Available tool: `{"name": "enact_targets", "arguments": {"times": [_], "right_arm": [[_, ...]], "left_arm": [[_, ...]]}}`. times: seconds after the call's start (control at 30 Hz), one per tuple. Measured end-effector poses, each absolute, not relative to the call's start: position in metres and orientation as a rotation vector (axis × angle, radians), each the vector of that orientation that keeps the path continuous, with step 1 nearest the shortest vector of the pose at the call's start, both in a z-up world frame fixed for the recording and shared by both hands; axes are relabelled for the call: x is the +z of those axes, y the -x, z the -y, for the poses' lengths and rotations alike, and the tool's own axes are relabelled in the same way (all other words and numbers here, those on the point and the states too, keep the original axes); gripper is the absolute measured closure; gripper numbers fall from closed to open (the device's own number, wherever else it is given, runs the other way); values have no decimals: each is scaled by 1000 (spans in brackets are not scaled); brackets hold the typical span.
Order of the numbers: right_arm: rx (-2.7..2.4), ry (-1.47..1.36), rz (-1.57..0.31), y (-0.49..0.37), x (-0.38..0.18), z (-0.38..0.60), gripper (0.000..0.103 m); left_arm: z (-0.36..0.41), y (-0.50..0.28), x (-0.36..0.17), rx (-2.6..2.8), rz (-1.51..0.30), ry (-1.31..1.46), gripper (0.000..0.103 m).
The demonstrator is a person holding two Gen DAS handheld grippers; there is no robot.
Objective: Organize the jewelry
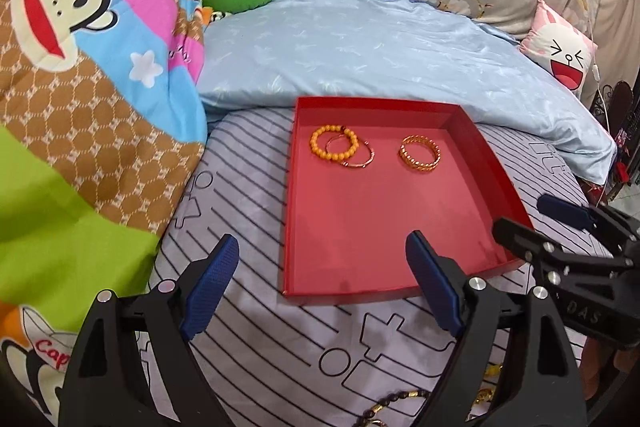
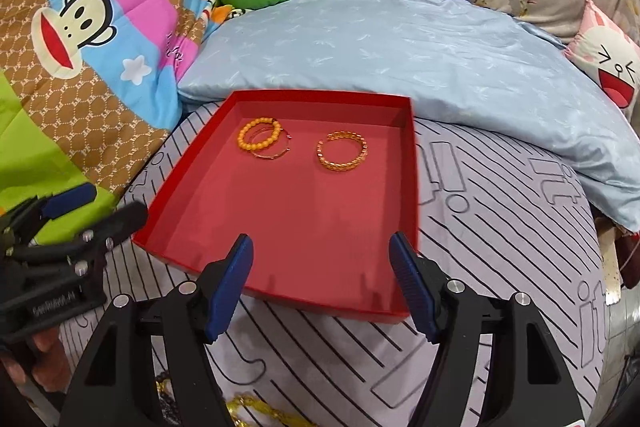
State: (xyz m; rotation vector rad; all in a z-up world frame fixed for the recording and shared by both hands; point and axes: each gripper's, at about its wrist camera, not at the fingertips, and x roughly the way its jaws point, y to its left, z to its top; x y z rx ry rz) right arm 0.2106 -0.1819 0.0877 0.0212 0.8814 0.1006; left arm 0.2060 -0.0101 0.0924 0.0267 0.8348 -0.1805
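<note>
Striped bedsheet (image 1: pixel 256 339) under red tray (image 1: pixel 472 131) — bracelets (image 1: pixel 420 153) inside, both tools (image 1: pixel 324 279) (image 2: pixel 320 279) spread, empty.

Three bracelets (image 1: pixel 342 146) lie flat in the red tray's (image 1: pixel 496 163) far end.

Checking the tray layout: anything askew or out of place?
Minor: in the red tray the orange bead bracelet overlaps the thin bangle, while the gold bracelet lies apart. More gold and dark beaded jewelry sits outside on the striped sheet.
</note>
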Motion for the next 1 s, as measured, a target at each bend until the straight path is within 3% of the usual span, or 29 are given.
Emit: {"name": "enact_targets", "arguments": {"times": [0.17,0.43,0.8,1.0], "right_arm": [[148,-37,-900,-256,89,164,46],[192,-48,-989,-348,70,135,82],[179,23,-1108,-397,24,110,85],[178,1,-1154,-406,11,113,96]], "left_arm": [[-7,-214,87,-139,-856,-4,22],[-27,-248,84,-74,-852,-5,22],[-36,-286,66,-57,-876,10,22],[-37,-292,59,-55,-888,12,22]]}}
